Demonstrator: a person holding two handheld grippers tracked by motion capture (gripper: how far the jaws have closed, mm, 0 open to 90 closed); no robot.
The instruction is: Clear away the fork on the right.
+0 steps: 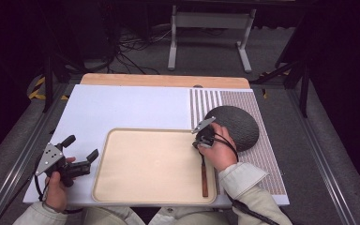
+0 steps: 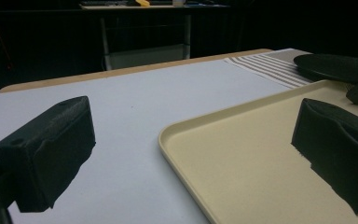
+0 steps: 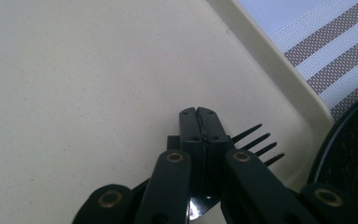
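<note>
Fork [image 1: 204, 176] sits at the right edge of the tray [image 1: 122, 187], wooden handle toward the person, dark tines [image 3: 256, 140] up near the tray's far right corner. Right gripper [image 1: 199, 142] is right over the head end, jaws pressed together; they look clamped on the fork neck, though the actual contact is hidden under them. Just past the tray rim there's a dark round plate [image 1: 234, 124] on a striped mat [image 1: 262, 154], really close to that hand. Left gripper [image 1: 82, 154] hangs over the white worktop [image 1: 136, 108] beside the tray's left edge, jaws wide apart with nothing between them.
</note>
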